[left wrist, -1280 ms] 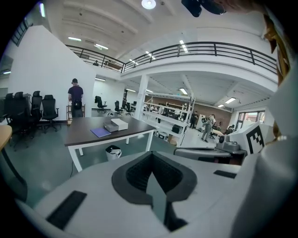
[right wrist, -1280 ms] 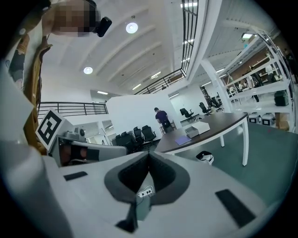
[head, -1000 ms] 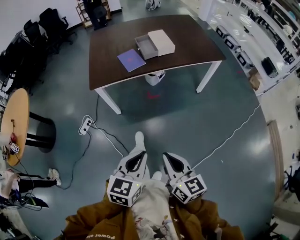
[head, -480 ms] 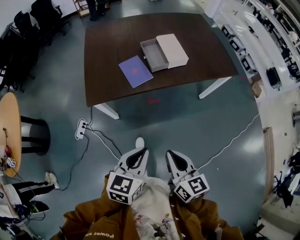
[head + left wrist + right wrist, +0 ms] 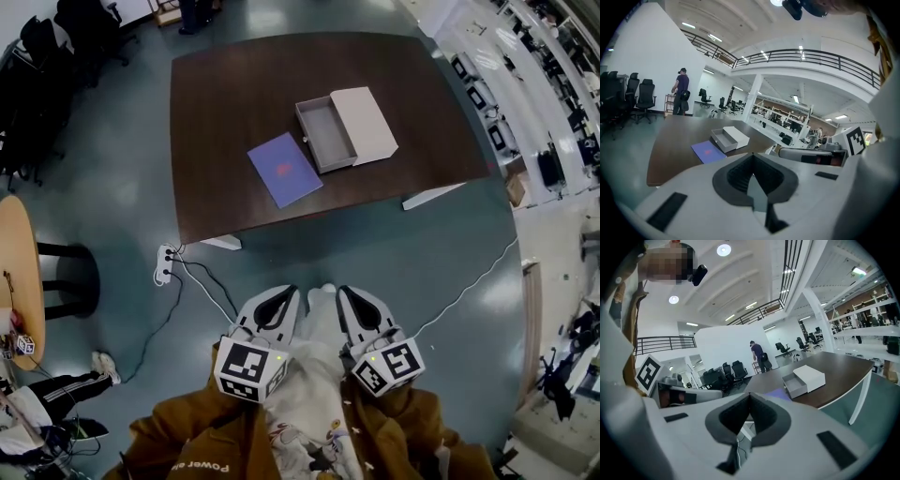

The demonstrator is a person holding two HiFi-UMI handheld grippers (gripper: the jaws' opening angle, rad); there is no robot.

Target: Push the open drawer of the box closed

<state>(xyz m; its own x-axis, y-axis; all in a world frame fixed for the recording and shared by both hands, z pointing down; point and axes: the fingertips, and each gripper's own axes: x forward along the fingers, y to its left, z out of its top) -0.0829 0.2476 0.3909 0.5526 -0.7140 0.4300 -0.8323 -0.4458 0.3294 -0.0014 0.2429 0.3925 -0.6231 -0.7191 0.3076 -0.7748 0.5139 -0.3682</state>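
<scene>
A white box [image 5: 367, 124] lies on the dark brown table [image 5: 234, 103], its grey drawer [image 5: 325, 136] pulled out to the left and empty. The left gripper view shows the same box [image 5: 737, 136] and drawer [image 5: 720, 139] far ahead, and the right gripper view has the box [image 5: 810, 375] with its drawer [image 5: 794, 385]. My left gripper [image 5: 284, 294] and right gripper [image 5: 346, 293] hang side by side close to my body, over the floor and well short of the table. Both are shut with nothing in them.
A purple notebook [image 5: 284, 169] lies on the table left of the drawer. On the floor are a power strip [image 5: 165, 263] with cables and a white cable [image 5: 469, 277]. A round wooden table [image 5: 19, 281] and office chairs [image 5: 56, 37] stand at the left. A person [image 5: 681, 91] stands far behind the table.
The table, box and notebook have come nearer and slid lower and to the right in the head view. Both grippers stay shut, low and close to my body.
</scene>
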